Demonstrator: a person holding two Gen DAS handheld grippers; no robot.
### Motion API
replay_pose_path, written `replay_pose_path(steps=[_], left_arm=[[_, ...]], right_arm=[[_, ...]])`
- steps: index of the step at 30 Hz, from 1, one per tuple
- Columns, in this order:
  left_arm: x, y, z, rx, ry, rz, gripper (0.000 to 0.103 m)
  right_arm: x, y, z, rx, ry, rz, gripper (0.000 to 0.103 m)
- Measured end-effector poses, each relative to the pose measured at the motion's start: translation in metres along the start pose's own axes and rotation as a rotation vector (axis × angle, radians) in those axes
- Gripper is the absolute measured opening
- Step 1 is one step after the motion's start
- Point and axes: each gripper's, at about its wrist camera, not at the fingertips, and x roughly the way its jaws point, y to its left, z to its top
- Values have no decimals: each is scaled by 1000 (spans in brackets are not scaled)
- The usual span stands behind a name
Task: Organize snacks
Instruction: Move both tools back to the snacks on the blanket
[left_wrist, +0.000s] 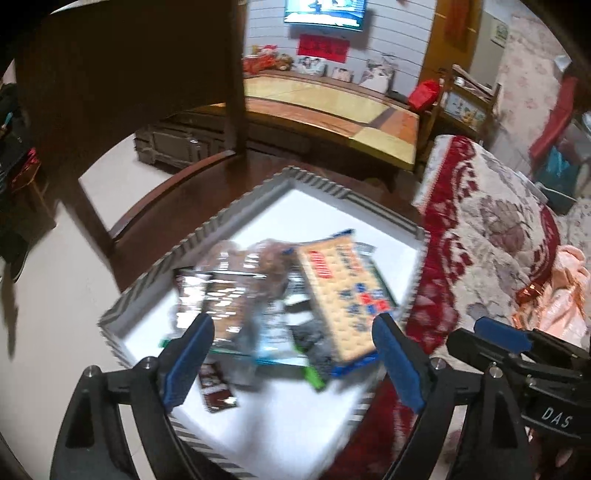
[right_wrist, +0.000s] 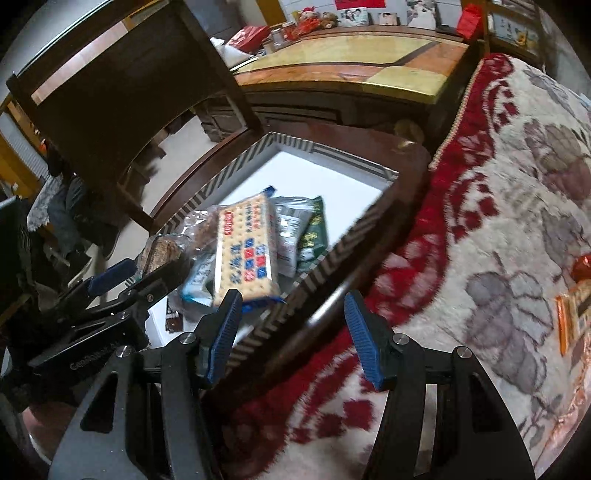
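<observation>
"DAS" in white letters on the black body of the right gripper (left_wrist: 524, 354), right of the tray (left_wrist: 207, 236). White lettering starting "Gen" on the black body of the left gripper (right_wrist: 114, 284), left of the tray; rest unclear. Cracker pack (right_wrist: 245, 251) in the tray carries blue Chinese characters and a red logo strip, not legible. Red sign (left_wrist: 323, 48) on the wall beyond the tray: characters too blurred.

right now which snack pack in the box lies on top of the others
The cracker pack, pale yellow with blue ends and red and blue squares. It lies face up across the pile, overlapping the silvery packs and the light blue one beneath.
</observation>
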Motion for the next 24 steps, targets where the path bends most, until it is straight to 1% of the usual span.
replay_pose_path(steps=[8, 16, 24], left_arm=[[1, -55, -5, 85, 19, -69, 89], [8, -117, -13, 178, 50, -134, 89], [21, -176, -22, 267, 92, -193, 89]], right_arm=[[-40, -49, -21, 87, -48, -45, 57], [-78, -120, -52, 217, -77, -115, 57], [-105, -188, -84, 335, -94, -190, 57]])
